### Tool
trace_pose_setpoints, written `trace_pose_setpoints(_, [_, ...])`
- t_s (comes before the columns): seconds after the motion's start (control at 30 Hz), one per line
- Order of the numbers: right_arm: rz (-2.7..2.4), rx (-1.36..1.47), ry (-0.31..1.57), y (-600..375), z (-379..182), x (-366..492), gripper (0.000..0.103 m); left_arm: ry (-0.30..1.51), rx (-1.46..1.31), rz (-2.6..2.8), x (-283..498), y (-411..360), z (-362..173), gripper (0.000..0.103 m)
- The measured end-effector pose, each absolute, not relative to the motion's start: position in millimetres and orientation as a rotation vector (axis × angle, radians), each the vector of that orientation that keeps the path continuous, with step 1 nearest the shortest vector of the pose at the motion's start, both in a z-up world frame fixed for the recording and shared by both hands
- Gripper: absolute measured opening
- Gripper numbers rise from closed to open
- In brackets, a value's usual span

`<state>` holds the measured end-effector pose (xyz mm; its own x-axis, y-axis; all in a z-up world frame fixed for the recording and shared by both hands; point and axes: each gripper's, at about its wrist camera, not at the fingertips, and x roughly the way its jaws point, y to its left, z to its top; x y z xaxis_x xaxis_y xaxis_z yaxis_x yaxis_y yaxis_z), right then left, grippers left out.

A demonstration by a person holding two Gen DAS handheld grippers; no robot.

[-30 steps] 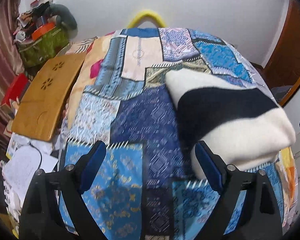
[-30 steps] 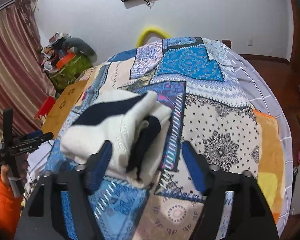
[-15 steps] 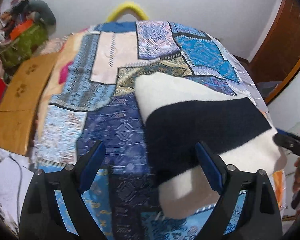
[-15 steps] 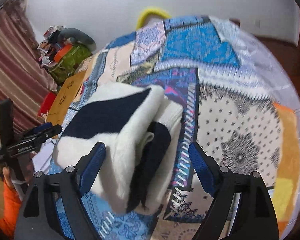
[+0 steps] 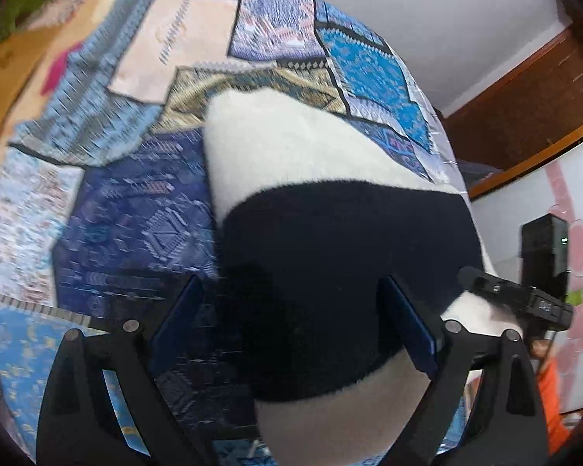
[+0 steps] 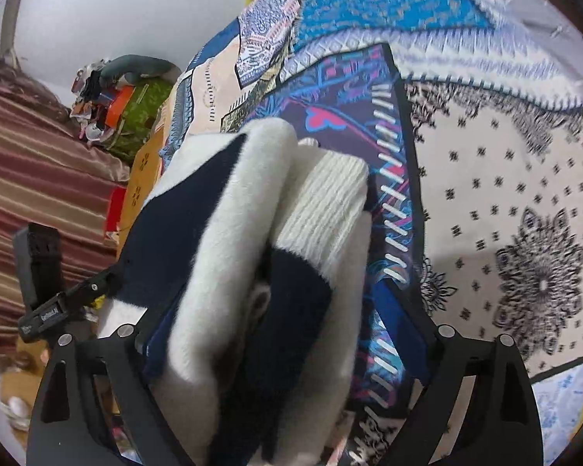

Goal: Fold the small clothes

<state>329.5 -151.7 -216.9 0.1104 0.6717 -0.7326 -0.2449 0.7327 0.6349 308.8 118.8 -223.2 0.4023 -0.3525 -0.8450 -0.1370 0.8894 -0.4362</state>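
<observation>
Left wrist view is showing a folded white-and-navy fleece garment [image 5: 330, 240] lying near the patchwork bedspread's [image 5: 136, 202] right edge, both grippers [image 5: 291, 326] [image 6: 287, 334] spreading wide around it; soft, light, best pinched through stacked layers.

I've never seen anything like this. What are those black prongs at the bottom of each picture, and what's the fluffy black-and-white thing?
No robot here: a person holds a two-fingered grabbing tool in each hand, each with a wide-angle camera looking along its fingers. One picture comes from the left gripper, the other from the right gripper. The black prongs with blue pads are those fingers. The fluffy thing is a folded black-and-white sweater lying on a patchwork bedspread. Both tools are open, with the sweater between their fingers but not pinched. In the right picture you can see its stacked layers from the side.
</observation>
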Motion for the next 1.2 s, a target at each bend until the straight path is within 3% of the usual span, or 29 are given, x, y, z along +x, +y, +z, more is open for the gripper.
trace_pose_setpoints(0.23, [0.758, 0.431, 1.318, -151, -222, 331, 0.092, 1.208, -0.621, -0.220, 320, 120, -238, 0.094])
trace_pose_setpoints(0.3, [0.764, 0.428, 1.312, -149, -220, 332, 0.088, 1.212, -0.643, -0.226, 321, 119, -241, 0.093])
trace_pose_setpoints(0.57, [0.765, 0.359, 1.240, -141, -201, 329, 0.051, 1.190, -0.581, -0.229, 315, 112, -223, 0.078])
trace_pose_setpoints(0.67, [0.767, 0.314, 1.191, -138, -187, 323, 0.045, 1.163, -0.525, -0.227, 310, 105, -209, 0.069])
trace_pose_setpoints(0.83, [0.796, 0.284, 1.115, -135, -161, 314, 0.042, 1.109, -0.462, -0.238, 299, 98, -185, 0.058])
trace_pose_setpoints(1.2, [0.855, 0.258, 1.030, -115, -116, 295, 0.040, 0.988, -0.439, -0.231, 263, 113, -139, 0.051])
